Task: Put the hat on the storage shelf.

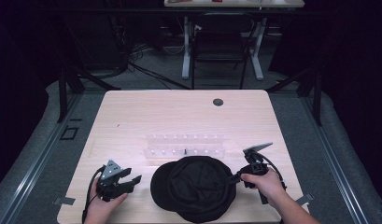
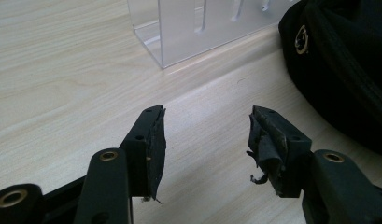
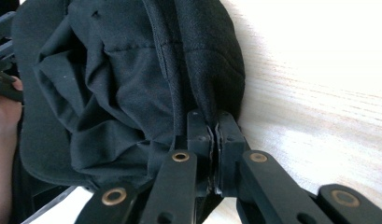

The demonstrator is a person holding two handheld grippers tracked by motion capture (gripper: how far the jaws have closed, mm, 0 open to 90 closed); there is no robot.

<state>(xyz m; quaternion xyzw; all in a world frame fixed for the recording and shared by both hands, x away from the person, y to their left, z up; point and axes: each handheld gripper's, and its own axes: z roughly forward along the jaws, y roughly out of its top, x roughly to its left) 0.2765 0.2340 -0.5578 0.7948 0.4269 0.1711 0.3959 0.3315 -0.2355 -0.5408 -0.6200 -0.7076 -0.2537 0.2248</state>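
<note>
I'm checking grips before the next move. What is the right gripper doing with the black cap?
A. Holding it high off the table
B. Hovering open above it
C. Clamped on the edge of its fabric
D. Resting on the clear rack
C: in the right gripper view the right gripper has its jaws pressed together on the edge of the black cap, which lies on the table.

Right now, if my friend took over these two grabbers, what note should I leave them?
Right gripper: shut on the rim of the black cap, which lies upside down at the near edge of the table.
Left gripper: open, holding nothing, resting on the table left of the cap.
Clear rack: just behind the cap, apart from both grippers.
Done: the cap's rim is pinched on the right side.
Left: probably grab the other side with the left gripper, then lift or move it.
</note>
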